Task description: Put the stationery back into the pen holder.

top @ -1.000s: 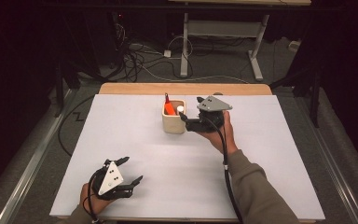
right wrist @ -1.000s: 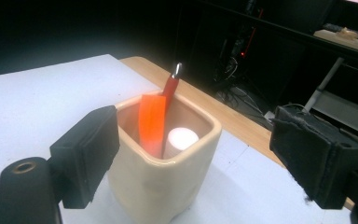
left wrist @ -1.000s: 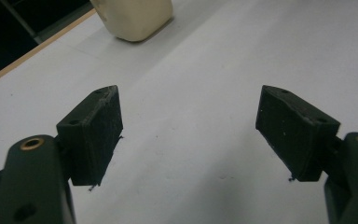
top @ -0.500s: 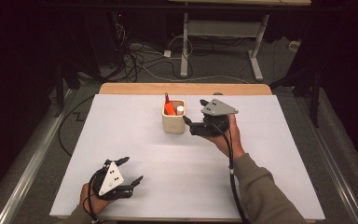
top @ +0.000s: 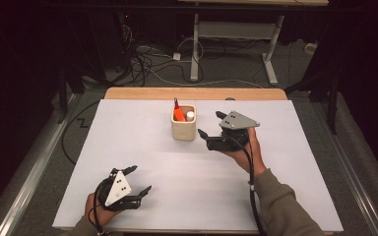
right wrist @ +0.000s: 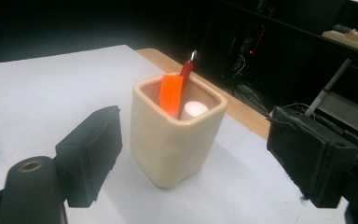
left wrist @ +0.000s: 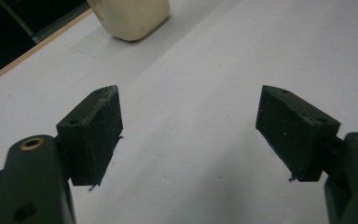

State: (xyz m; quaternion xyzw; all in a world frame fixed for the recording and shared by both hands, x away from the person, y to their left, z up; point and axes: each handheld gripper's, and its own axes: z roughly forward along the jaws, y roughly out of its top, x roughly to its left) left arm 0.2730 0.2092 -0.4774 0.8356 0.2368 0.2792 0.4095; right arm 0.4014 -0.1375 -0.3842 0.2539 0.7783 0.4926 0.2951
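Cream holder cup (top: 183, 129) stands upright on the white counter (top: 285, 196), toward the far middle edge. Contents: an orange marker (top: 178, 114), a red pen (right wrist: 186, 70) with a metal tip, and a white round-topped item (top: 190, 115).

Right tongs (top: 210, 129): just beside the cup on its right, jaws spread, empty, not touching it. In the right gripper view the cup sits between and beyond the jaws.

Left tongs (top: 139, 179): near counter edge, well apart from the cup, jaws spread over bare surface, nothing held.
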